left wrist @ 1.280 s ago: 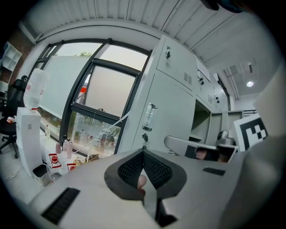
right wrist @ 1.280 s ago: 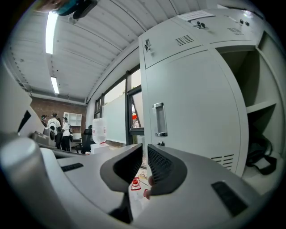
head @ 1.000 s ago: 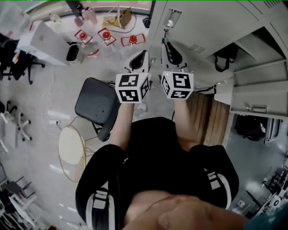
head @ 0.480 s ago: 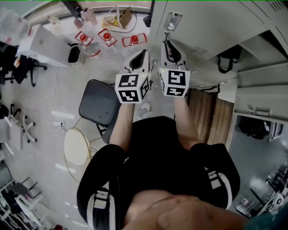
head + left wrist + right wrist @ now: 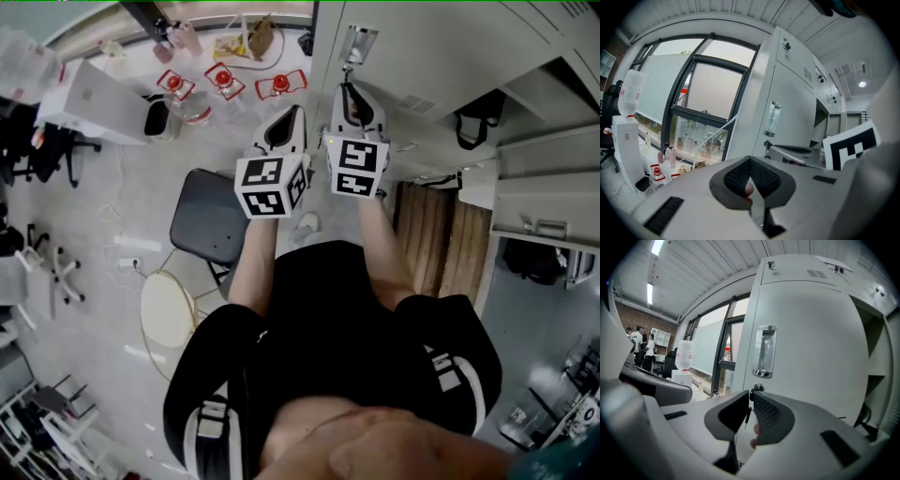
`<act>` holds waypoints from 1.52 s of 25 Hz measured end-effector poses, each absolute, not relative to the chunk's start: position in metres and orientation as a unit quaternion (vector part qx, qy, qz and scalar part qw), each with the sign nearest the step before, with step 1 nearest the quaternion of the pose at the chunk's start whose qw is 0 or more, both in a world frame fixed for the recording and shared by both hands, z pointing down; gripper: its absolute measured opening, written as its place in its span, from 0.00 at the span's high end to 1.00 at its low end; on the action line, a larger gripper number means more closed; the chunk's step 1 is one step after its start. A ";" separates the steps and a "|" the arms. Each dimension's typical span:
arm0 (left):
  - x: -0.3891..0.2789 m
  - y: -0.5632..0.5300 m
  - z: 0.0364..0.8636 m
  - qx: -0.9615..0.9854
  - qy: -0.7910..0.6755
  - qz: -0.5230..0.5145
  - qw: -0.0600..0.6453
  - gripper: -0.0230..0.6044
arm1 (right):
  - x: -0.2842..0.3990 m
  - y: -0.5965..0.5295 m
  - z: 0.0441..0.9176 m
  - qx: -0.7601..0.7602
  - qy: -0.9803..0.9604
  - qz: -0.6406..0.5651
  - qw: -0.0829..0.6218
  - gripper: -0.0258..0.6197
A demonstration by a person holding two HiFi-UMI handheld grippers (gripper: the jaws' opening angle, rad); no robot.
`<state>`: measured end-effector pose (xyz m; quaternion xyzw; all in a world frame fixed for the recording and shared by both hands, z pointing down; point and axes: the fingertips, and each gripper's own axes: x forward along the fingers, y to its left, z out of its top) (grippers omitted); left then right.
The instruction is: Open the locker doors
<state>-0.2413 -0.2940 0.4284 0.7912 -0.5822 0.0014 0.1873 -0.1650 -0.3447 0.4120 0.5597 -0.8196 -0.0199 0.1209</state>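
Locker door (image 5: 811, 357) shut and dead ahead of the right tongs (image 5: 749, 397), lock knob (image 5: 757, 387) just beyond their tips. Tips set at a narrow slit with nothing pinched, seemingly sized for that small knob. Pressed together and empty, left tongs (image 5: 750, 160) alongside the right and off the door's edge, presumably idle.

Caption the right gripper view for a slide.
Right gripper, jaws slightly apart, facing the lock on a closed locker door.

Head view looks steeply down. Both gripper views face forward, near the locker door (image 5: 806, 348) — shared by all three.
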 end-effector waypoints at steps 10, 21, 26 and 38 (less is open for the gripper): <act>-0.246 -0.297 0.431 0.790 -0.585 0.012 0.185 0.96 | -0.159 -0.349 0.414 0.574 -0.813 0.022 0.093 0.90; -0.254 -0.298 0.429 0.787 -0.590 0.027 0.178 0.96 | -0.159 -0.349 0.413 0.562 -0.822 0.092 0.026 0.90; -0.255 -0.301 0.434 0.786 -0.591 0.042 0.178 0.96 | -0.156 -0.351 0.414 0.555 -0.824 0.115 -0.002 0.90; -0.246 -0.303 0.440 0.787 -0.592 0.059 0.163 0.96 | -0.149 -0.352 0.418 0.500 -0.827 0.234 -0.100 0.90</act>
